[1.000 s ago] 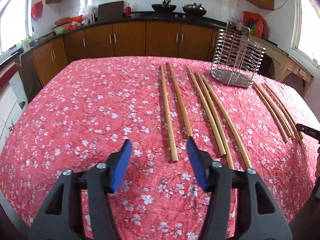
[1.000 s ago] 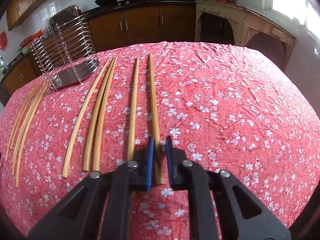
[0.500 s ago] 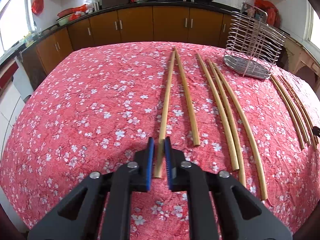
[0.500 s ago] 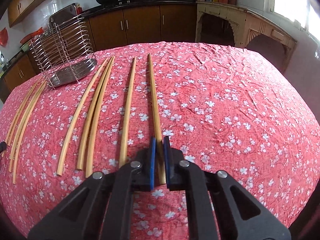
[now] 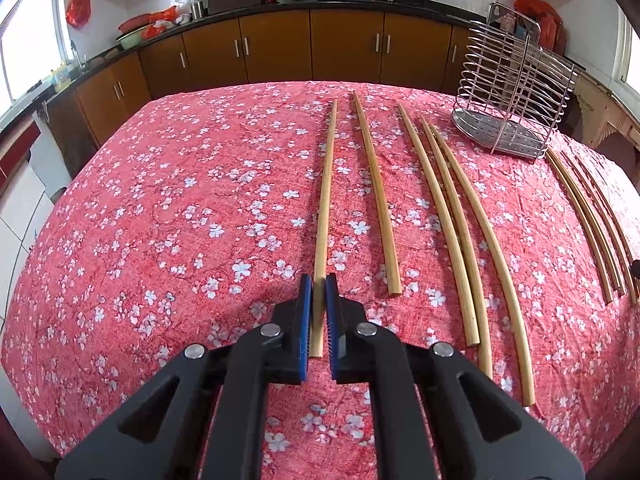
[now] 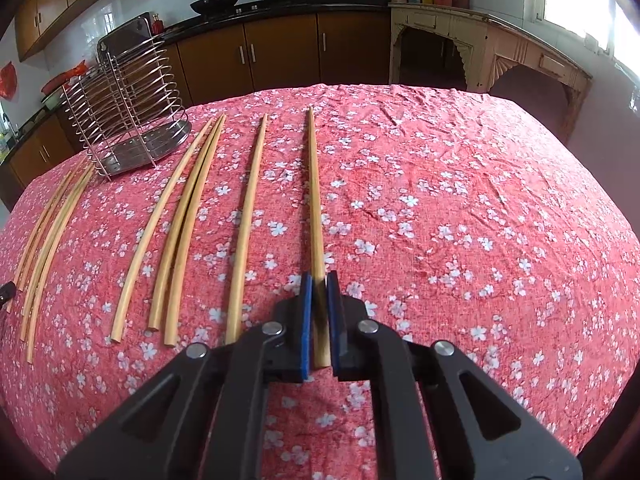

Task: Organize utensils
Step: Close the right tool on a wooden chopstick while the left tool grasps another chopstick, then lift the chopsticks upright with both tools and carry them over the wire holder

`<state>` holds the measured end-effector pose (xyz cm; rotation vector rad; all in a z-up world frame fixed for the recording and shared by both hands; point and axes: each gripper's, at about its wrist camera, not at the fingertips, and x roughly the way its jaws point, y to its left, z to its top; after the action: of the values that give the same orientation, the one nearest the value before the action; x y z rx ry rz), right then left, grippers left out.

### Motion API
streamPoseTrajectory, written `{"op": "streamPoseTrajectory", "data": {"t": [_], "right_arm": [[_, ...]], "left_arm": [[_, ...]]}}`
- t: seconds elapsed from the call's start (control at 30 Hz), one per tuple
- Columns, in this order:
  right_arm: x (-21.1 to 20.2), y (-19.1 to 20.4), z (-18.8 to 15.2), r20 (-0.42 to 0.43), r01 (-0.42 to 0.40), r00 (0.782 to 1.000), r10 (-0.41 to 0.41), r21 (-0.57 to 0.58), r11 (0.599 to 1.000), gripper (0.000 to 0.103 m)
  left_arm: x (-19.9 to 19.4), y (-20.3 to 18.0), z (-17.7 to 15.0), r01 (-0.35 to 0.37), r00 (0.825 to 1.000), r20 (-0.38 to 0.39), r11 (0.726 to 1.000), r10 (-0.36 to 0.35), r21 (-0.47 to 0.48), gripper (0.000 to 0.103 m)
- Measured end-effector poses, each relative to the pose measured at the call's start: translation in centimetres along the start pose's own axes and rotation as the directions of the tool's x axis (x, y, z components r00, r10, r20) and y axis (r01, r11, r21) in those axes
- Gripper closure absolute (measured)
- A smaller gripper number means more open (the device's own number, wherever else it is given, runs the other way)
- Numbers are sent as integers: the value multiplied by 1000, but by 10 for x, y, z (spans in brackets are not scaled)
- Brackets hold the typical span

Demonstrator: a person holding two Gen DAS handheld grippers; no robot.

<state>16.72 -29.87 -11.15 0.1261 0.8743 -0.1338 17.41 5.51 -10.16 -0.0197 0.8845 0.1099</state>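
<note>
Closed since a second ago, the left gripper (image 5: 319, 294) pinches a long pale bamboo chopstick (image 5: 325, 204); the right gripper (image 6: 320, 292) pinches another bamboo chopstick (image 6: 315, 196) on the red floral tablecloth (image 5: 160, 208).

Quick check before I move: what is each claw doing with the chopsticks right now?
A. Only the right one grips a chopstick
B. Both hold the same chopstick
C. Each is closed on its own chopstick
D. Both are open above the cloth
C: the left claw pinches the near end of one chopstick, and the right claw pinches another chopstick.
</note>
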Motion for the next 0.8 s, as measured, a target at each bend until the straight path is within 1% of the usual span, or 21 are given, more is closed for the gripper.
{"op": "streamPoseTrajectory", "data": {"t": [0.07, 0.2, 0.37, 0.47, 0.6, 0.63, 0.7, 0.73, 0.8], "right_arm": [[-2, 1, -3, 3, -5, 1000, 5, 6, 1000, 95], [-10, -2, -8, 11, -24, 1000, 24, 14, 1000, 95], [-36, -3, -2, 79, -35, 996, 34, 5, 999, 95], [-61, -5, 7, 145, -40, 989, 38, 7, 999, 95], [-89, -7, 22, 227, -50, 973, 45, 15, 999, 95], [-94, -7, 26, 247, -49, 968, 43, 15, 999, 95], [-104, -7, 38, 287, -47, 957, 39, 19, 999, 95], [-107, -7, 45, 304, -47, 952, 38, 22, 999, 95], [-113, -7, 57, 334, -48, 942, 36, 28, 998, 95]], "left_arm": [[-2, 2, 0, 7, 1000, -1, 1000, -7, -12, 96], [-16, 3, 1, -5, 999, 37, 1000, 5, -4, 97], [-38, 6, 11, 0, 995, 104, 1000, 0, -7, 97], [-52, 9, 21, 15, 988, 156, 1000, -13, -9, 97], [-74, 13, 39, 50, 970, 238, 999, -46, -10, 97], [-82, 14, 46, 65, 961, 270, 998, -60, -10, 97], [-90, 16, 51, 80, 949, 307, 997, -73, -9, 97], [-95, 17, 58, 93, 939, 334, 996, -85, -10, 97], [-101, 18, 65, 121, 926, 363, 993, -107, -15, 97]]}}
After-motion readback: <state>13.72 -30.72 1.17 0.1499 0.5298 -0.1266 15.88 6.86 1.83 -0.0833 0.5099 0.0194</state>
